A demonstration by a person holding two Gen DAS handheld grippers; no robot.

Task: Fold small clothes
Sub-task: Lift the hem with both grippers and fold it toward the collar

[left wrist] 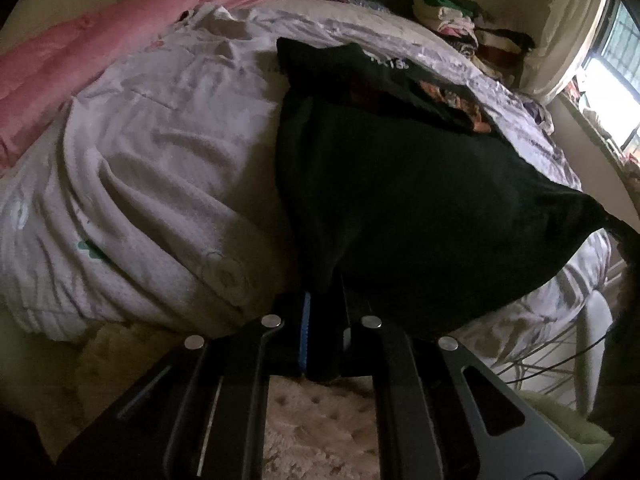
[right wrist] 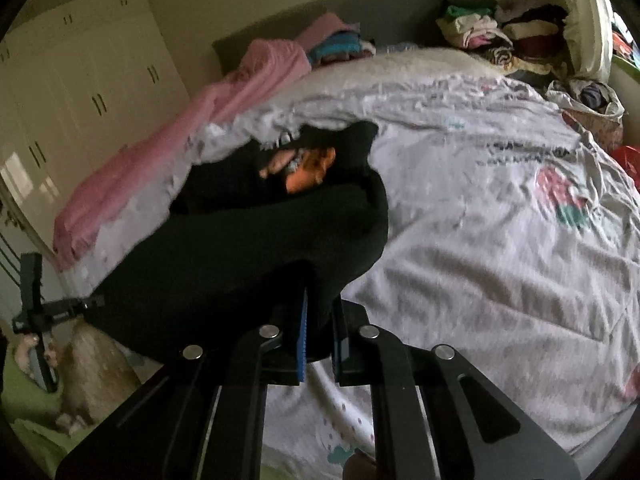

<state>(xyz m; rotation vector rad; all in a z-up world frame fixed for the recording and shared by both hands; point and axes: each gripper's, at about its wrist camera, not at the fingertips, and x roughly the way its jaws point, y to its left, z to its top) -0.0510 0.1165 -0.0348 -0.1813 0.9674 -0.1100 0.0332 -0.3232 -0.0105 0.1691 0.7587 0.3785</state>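
Note:
A black garment [left wrist: 420,184] with an orange print [right wrist: 308,170] is held up over the bed by both grippers. My left gripper [left wrist: 322,320] is shut on its near edge. My right gripper [right wrist: 318,328] is shut on another part of its edge, and the cloth [right wrist: 248,248] hangs between the two and drapes onto the bed. In the right wrist view the left gripper [right wrist: 36,312] shows at the far left, beyond the garment.
The bed has a pale printed quilt [right wrist: 500,220] and a pink blanket [left wrist: 92,52] along its left side. Piles of clothes [right wrist: 492,28] lie at the headboard. White wardrobes [right wrist: 80,80] stand left, a window [left wrist: 616,76] right.

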